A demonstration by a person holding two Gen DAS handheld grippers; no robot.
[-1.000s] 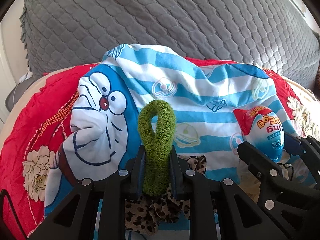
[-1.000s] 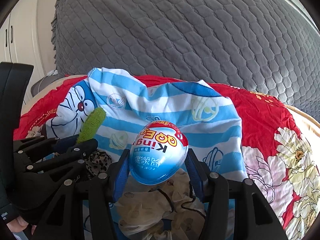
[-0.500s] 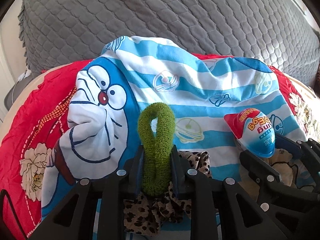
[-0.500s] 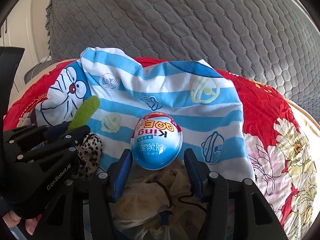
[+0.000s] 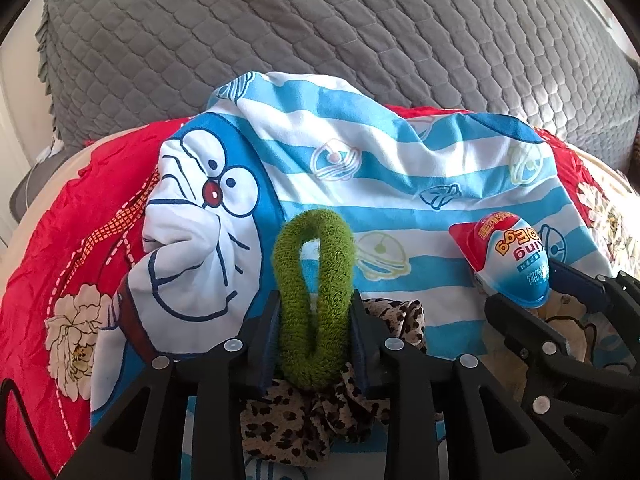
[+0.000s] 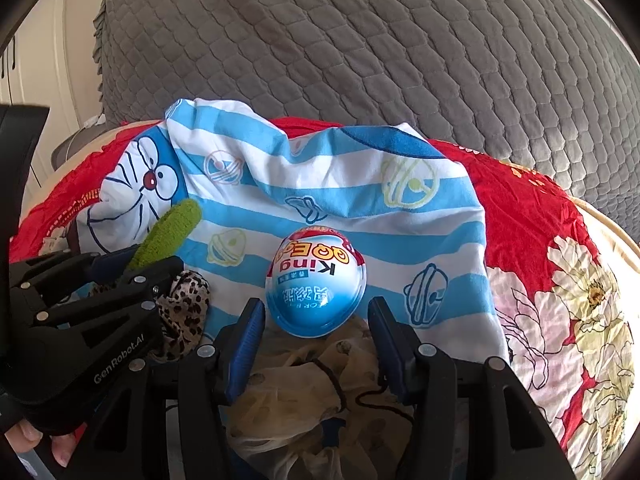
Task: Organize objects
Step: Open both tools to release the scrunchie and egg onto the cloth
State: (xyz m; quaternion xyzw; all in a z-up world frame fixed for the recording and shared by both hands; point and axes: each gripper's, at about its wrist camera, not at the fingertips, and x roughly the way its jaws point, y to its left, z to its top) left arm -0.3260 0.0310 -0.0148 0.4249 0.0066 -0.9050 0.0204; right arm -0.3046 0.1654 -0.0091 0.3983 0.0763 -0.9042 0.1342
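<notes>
1. On my left, my left gripper (image 5: pixel 316 320) has the green hair tie (image 5: pixel 314 304) upright between its jaws, which are opening. The pads look to be touching the loop's sides, above a leopard scrunchie (image 5: pixel 320 412) on the striped cartoon towel (image 5: pixel 400 184).
2. To release cleanly I'd let the jaws widen fully before lifting away — the fuzzy loop could cling to a pad and drag along.
3. On the right, my right gripper (image 6: pixel 316 320) stands with its jaws apart around the toy egg (image 6: pixel 316 280). A gap shows on each side, so nothing is gripped.
4. The egg rests on the towel's edge against a pale crumpled fabric (image 6: pixel 304 392) — I'd back out straight, so as not to nudge the round shell into rolling.
</notes>
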